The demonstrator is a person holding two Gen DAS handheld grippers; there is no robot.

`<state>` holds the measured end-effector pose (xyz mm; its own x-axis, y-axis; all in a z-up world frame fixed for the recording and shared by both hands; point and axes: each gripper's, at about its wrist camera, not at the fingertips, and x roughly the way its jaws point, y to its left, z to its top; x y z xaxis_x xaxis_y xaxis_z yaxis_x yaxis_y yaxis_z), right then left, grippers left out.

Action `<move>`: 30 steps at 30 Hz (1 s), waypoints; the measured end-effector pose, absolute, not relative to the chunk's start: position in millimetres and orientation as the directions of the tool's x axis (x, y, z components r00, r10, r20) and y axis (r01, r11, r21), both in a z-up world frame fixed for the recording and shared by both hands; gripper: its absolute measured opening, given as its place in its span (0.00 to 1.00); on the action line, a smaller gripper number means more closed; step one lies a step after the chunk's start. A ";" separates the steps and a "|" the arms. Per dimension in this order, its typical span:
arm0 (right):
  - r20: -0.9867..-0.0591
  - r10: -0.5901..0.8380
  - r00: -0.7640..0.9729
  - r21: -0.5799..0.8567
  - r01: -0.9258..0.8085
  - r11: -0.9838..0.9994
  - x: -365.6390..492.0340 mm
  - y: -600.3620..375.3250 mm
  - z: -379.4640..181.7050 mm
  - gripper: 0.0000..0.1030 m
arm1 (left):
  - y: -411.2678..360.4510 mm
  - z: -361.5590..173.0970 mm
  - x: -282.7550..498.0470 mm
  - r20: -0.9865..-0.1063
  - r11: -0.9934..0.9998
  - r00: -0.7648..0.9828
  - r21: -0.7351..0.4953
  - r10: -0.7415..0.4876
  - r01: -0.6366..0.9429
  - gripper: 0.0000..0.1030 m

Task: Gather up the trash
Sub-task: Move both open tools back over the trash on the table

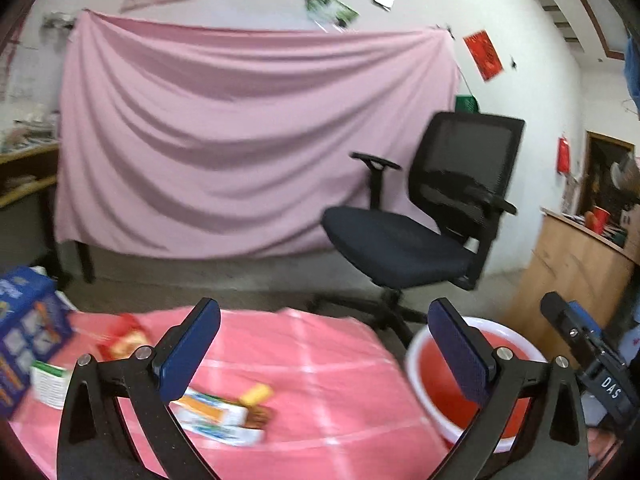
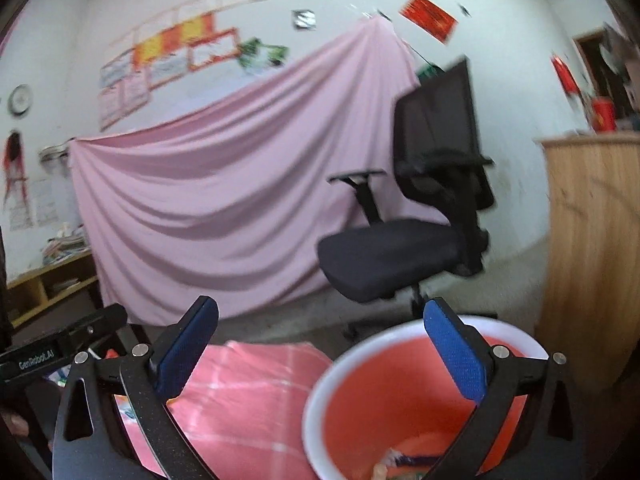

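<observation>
Now we see both claws spread wide, empty: left claw [image 1: 324,344] above wrappers [image 1: 224,416] on the pink table [image 1: 320,360], right claw [image 2: 320,344] over the red bin [image 2: 384,392] holding trash [image 2: 394,462].

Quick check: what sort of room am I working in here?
Probably a small office or classroom: an office chair, posters on the wall, a wooden counter.
</observation>
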<state>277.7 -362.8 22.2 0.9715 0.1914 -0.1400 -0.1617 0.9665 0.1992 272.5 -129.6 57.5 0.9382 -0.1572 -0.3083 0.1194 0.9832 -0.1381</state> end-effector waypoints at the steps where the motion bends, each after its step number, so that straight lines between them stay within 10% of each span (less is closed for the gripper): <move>1: -0.121 0.205 0.971 0.189 -0.180 0.965 276.5 -356.2 23.7 1.00 | -122.3 57.1 267.5 -0.298 0.986 0.945 -0.132 -0.135 0.100 0.99; 14: 0.000 0.362 0.932 0.043 -0.362 0.931 266.1 -269.7 26.4 1.00 | -36.1 33.5 211.7 -0.233 0.993 0.970 -0.074 0.068 -0.087 0.99; 30: -0.274 0.423 0.864 -0.074 -0.457 0.886 296.8 -211.1 -3.8 1.00 | 19.1 -4.8 208.2 -0.435 0.979 0.884 -0.027 0.171 -0.202 0.99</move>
<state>296.8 -211.1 -3.8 0.8639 0.4227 -0.2738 -0.4571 0.8863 -0.0740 208.2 19.1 -4.8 0.8843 0.1707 -0.4347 -0.2025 0.9789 -0.0274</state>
